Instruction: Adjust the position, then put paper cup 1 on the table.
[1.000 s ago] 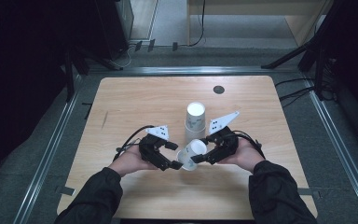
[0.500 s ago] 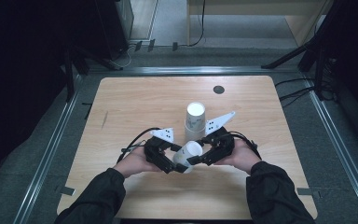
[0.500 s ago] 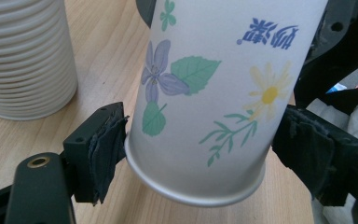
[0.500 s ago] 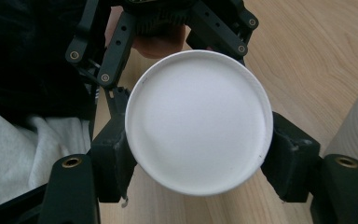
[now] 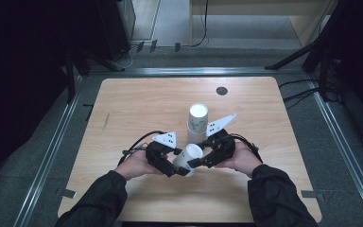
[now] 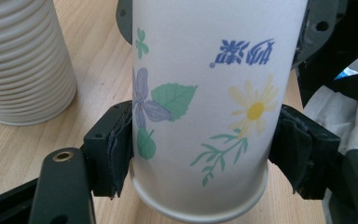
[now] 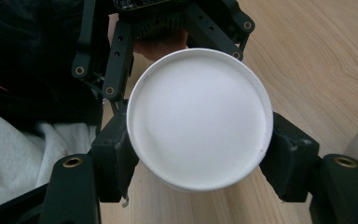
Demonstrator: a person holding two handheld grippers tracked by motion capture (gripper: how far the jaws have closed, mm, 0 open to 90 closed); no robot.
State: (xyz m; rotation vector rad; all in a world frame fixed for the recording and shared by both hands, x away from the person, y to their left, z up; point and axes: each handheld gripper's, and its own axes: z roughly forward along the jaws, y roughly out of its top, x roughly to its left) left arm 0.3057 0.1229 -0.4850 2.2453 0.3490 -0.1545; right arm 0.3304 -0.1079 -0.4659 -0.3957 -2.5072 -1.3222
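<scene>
while both hands met near the front edge of the table, a single paper cup hung between them, tilted on its side just in front of the stack of cups. the left gripper had just been closing its jaws, and in its own view the pads pressed the flowered wall of the cup near the rim, so the grip looked firm. the right gripper sat clamped across the cup's white bottom end, its pads on either side. holding one cup at both ends probably served to pass it across or to pull a nested pair apart; whether a second cup sat inside was hard to tell. the stack stood upright behind, apart from both grippers.
</scene>
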